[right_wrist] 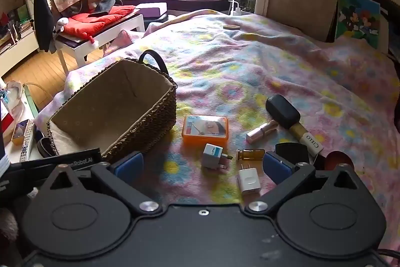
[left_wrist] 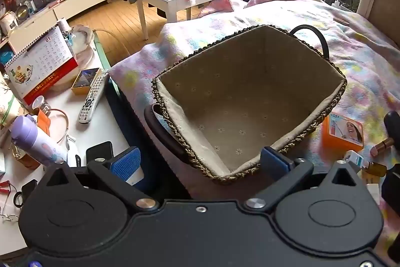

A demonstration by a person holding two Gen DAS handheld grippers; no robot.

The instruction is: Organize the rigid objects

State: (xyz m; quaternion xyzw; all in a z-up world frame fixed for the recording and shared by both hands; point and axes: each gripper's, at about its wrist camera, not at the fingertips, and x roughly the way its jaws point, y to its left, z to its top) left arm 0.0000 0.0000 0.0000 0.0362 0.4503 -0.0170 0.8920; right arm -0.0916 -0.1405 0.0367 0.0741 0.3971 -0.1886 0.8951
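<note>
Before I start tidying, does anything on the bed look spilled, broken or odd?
Nothing looks spilled or damaged. The lined woven basket sits upright and empty, while the orange box, white plug adapter, white charger and amber vial lie loose beside it.

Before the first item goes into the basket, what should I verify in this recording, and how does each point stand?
1. Basket empty and open-topped: ok, only lining shows.
2. Right gripper open and holding nothing: ok.
3. Left gripper open and holding nothing, at the basket's near rim: ok.
4. Items lie apart enough to grasp: ok for orange box, travel adapter and white charger; lipstick lies close to the black-capped bottle.
5. Amber vial free of the right gripper's fingers: cannot tell.
</note>
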